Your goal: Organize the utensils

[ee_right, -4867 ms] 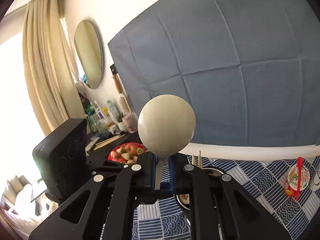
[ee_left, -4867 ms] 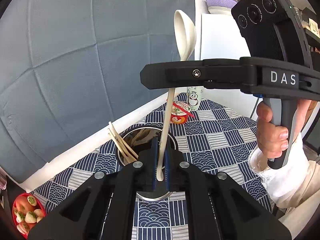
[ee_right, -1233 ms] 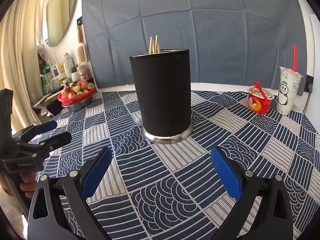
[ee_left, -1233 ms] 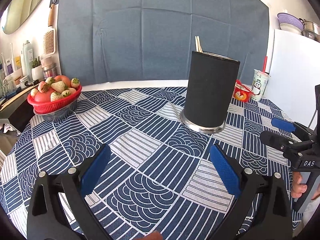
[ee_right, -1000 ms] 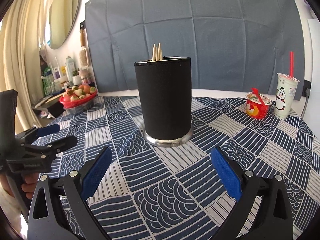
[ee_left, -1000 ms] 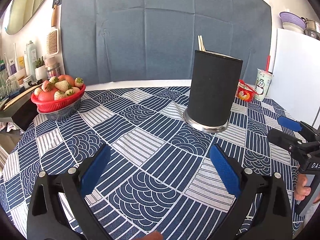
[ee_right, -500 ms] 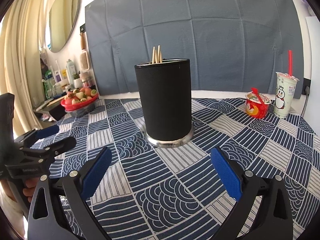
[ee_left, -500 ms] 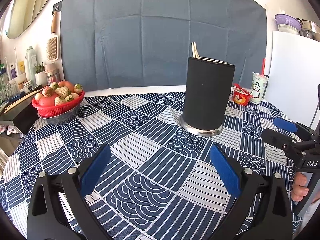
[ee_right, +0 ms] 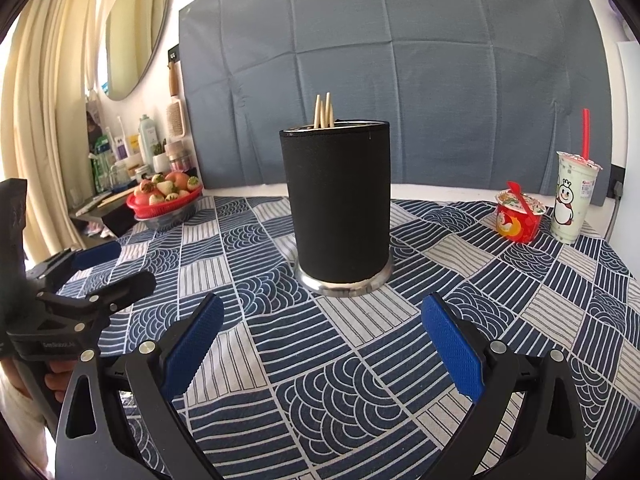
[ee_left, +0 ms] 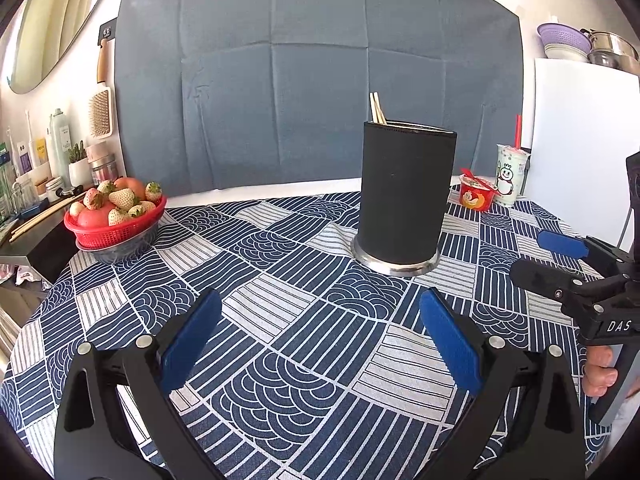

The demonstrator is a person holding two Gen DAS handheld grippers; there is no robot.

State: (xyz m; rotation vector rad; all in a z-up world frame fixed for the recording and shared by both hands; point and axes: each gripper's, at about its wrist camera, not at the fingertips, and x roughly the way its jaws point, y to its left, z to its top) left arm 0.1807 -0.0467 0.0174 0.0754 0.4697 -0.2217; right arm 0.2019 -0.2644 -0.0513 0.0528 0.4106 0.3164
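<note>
A tall black utensil holder (ee_left: 406, 196) with a steel base stands upright on the blue patterned tablecloth (ee_left: 280, 308); it also shows in the right wrist view (ee_right: 339, 204). Wooden chopstick tips (ee_left: 377, 109) stick out of its top, also seen in the right wrist view (ee_right: 323, 112). My left gripper (ee_left: 320, 336) is open and empty, low over the cloth, well short of the holder. My right gripper (ee_right: 322, 340) is open and empty, also short of the holder. Each gripper appears at the side of the other's view (ee_left: 560, 260) (ee_right: 104, 272).
A red basket of strawberries and fruit (ee_left: 116, 216) sits at the table's left edge. A red snack cup (ee_right: 520, 216) and a lidded drink with a red straw (ee_right: 574, 196) stand at the right back. A white cabinet (ee_left: 580, 128) is to the right.
Since 4.9 s ago both grippers let go of the cream spoon and drew back from the holder. Over the last second the views only shift slightly.
</note>
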